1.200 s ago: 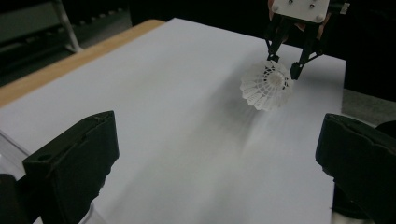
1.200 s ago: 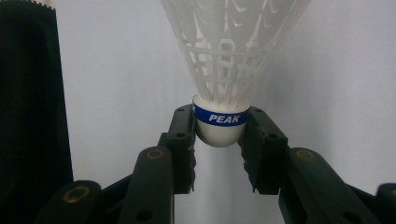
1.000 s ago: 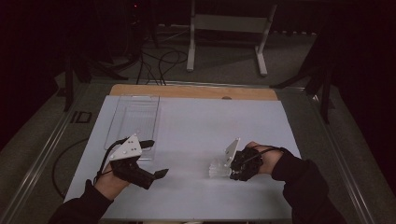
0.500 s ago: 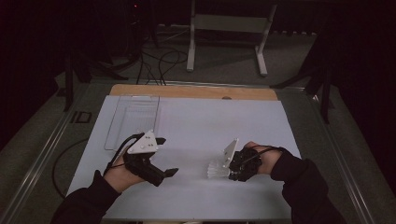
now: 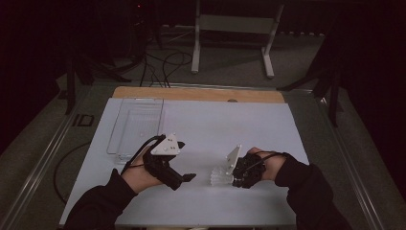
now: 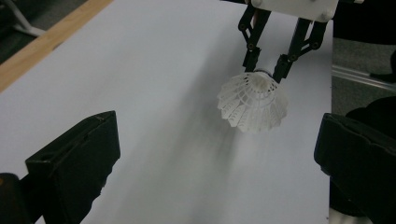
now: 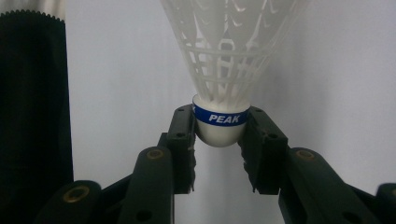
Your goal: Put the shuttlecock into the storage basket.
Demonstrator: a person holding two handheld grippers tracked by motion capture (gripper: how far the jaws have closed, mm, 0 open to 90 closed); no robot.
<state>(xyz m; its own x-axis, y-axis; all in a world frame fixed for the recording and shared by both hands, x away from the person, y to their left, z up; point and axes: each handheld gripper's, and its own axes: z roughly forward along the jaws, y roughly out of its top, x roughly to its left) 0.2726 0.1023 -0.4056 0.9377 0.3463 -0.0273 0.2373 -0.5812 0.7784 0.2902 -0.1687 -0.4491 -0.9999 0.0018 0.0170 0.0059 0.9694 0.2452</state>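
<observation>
The right gripper [image 5: 229,173], in the lower right of the high view, has its jaws clamped on the round white cork of a shuttlecock [image 7: 220,122], at the blue band. The skirt of the shuttlecock points toward the left gripper [image 5: 184,179] at lower centre. This one holds nothing; its jaws stand wide apart above the white table [image 5: 206,120].

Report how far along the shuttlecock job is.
Done: the right hand-held gripper is shut on the shuttlecock at its cork base. In hand: the left hand-held gripper, jaws open, faces it. Left: the clear tray looks empty, so probably a handover or placing.
</observation>
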